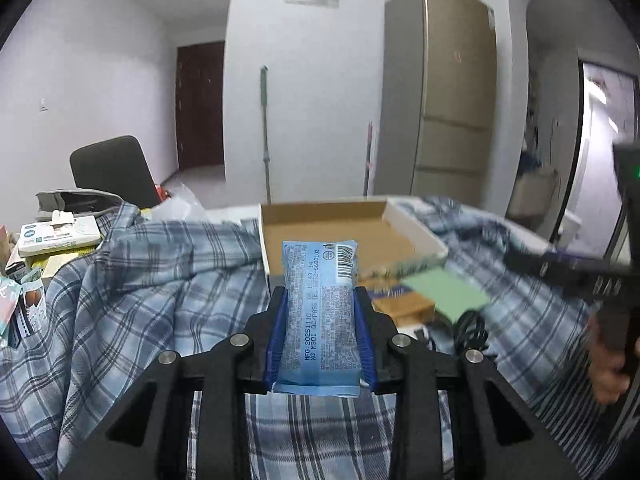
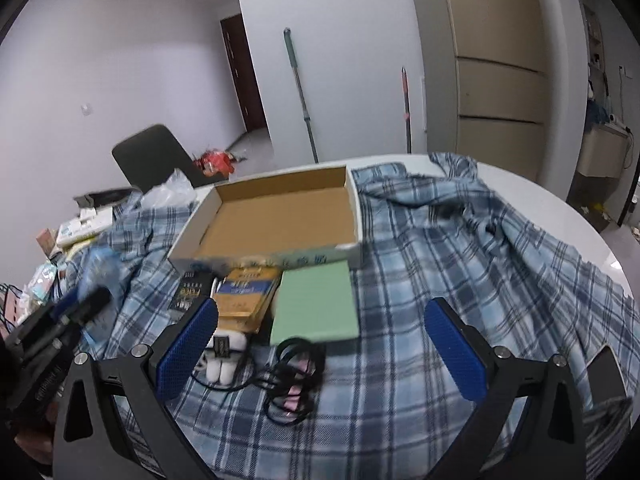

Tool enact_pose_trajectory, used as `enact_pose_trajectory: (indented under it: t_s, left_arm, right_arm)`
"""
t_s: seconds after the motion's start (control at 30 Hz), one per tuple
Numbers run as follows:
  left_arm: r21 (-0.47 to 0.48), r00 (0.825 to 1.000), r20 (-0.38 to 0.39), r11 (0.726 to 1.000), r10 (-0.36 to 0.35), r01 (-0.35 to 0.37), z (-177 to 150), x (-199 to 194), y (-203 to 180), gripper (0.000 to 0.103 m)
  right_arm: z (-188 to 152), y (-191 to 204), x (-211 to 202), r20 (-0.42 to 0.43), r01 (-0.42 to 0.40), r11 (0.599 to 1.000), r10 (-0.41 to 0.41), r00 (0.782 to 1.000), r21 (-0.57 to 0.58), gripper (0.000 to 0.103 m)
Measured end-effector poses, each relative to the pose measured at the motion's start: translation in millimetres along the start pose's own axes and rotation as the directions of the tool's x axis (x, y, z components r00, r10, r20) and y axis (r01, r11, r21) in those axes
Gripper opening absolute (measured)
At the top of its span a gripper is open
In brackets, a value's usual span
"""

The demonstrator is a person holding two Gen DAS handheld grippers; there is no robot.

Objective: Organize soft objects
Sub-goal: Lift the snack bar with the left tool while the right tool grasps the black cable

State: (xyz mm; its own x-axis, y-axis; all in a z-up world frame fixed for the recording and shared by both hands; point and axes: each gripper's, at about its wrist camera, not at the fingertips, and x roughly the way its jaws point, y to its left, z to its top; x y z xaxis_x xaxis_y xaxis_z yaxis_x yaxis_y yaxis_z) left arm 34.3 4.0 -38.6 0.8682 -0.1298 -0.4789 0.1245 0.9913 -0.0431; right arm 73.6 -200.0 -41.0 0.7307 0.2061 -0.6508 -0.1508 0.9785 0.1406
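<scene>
My left gripper is shut on a light blue tissue pack, printed side up, lifted above the blue plaid shirt. The pack points toward an open cardboard box just beyond it. In the right wrist view the left gripper appears blurred at the left edge with the blue pack. My right gripper stands wide open over the plaid shirt, with nothing between its blue pads. A green pad and a coiled black cable lie ahead of it, in front of the box.
A yellow-blue booklet, a small black box and a white plush item lie beside the green pad. Tissue boxes and clutter pile at the left. A dark chair stands behind; the round white table edge curves right.
</scene>
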Motion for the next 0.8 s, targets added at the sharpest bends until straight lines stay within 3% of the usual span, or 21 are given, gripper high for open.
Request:
enact_pose_trajectory:
  t_s: [0.07,0.23,0.4,0.57,0.63,0.7,0.8]
  left_arm:
    - [-0.024,0.999,0.04,1.0,-0.003,0.004,2.1,-5.2,4.7,0.034]
    - [-0.059,0.992,0.127,0.998,0.01,-0.003,4.0,-20.6,10.5,0.034]
    - [-0.052,0.99,0.138,0.999,0.019,-0.012,5.2,-23.4,9.9,0.034]
    - [-0.062,0.989,0.144,0.998,0.019,-0.01,4.7,-26.2,11.2,0.034]
    - [-0.061,0.989,0.144,0.998,0.018,-0.009,4.2,-26.2,11.6,0.034]
    - [-0.057,0.99,0.143,0.998,0.019,-0.011,3.7,-26.6,10.5,0.034]
    - [-0.06,0.99,0.141,0.998,0.028,-0.02,3.7,-26.5,10.6,0.034]
  right_arm:
    - [-4.8,6.1,5.2,-0.038,-0.007,1.0,0.007,0.999,-0.004,0.103]
    - [-22.5,12.5,22.6,-0.142,0.015,1.0,-0.015,0.99,-0.007,0.09]
    - [-31.4,16.9,44.9,-0.236,0.021,0.999,-0.028,0.971,-0.031,0.076]
    - [-34.8,24.6,59.4,-0.272,0.044,0.996,-0.065,0.96,-0.081,0.072]
    - [-36.2,26.5,62.6,-0.282,0.043,0.994,-0.069,0.957,-0.098,0.06]
    - [-39.5,26.5,65.3,-0.289,0.033,0.994,-0.061,0.955,-0.099,0.04]
    - [-44.1,24.6,65.0,-0.269,0.048,0.994,-0.074,0.96,-0.103,0.029]
